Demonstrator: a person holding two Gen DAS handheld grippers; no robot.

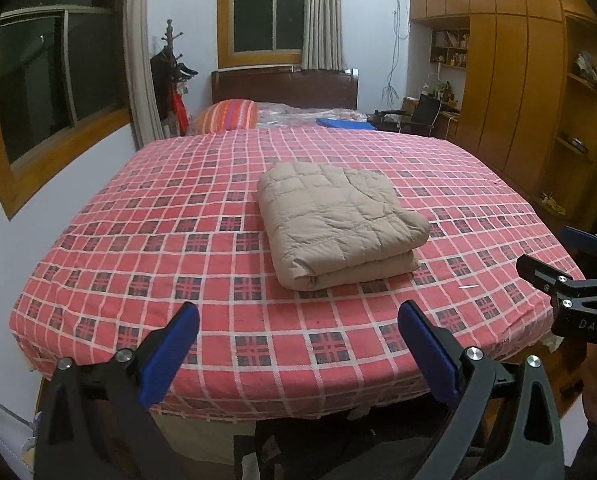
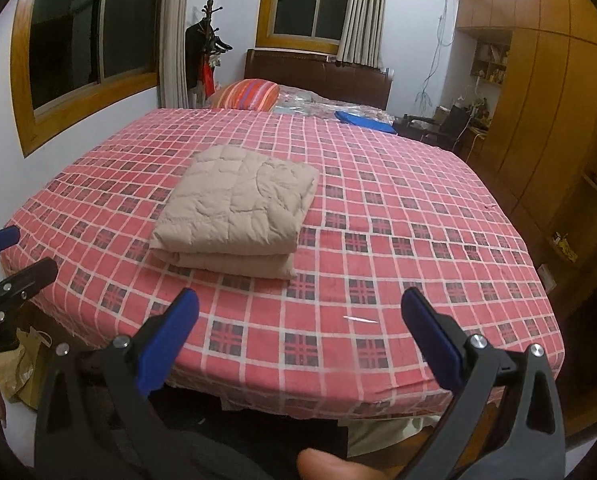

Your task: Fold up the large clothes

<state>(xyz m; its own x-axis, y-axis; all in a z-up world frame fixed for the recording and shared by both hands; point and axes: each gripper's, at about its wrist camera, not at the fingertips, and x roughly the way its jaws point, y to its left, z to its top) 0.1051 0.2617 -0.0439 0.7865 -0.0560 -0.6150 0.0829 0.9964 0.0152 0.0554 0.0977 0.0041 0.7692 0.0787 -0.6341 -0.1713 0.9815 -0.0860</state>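
A beige quilted garment (image 1: 340, 224) lies folded into a thick rectangle on the red checked bed (image 1: 178, 208), toward the near edge. In the right wrist view the same folded bundle (image 2: 238, 208) sits left of centre on the bed (image 2: 398, 220). My left gripper (image 1: 298, 316) hovers over the bed's near edge, open, nothing between its blue pads, a short way in front of the bundle. My right gripper (image 2: 298, 304) is also open and empty, held back from the bundle. Each gripper shows at the side of the other's view: the right gripper (image 1: 554, 256), the left gripper (image 2: 18, 252).
A striped pillow (image 1: 228, 115) and a blue cloth (image 1: 344, 123) lie at the head of the bed by the dark headboard (image 1: 284, 86). Wooden wardrobes (image 1: 510, 80) line the right wall. A coat stand (image 1: 172, 76) is in the left corner. A small white scrap (image 2: 360, 319) lies on the sheet.
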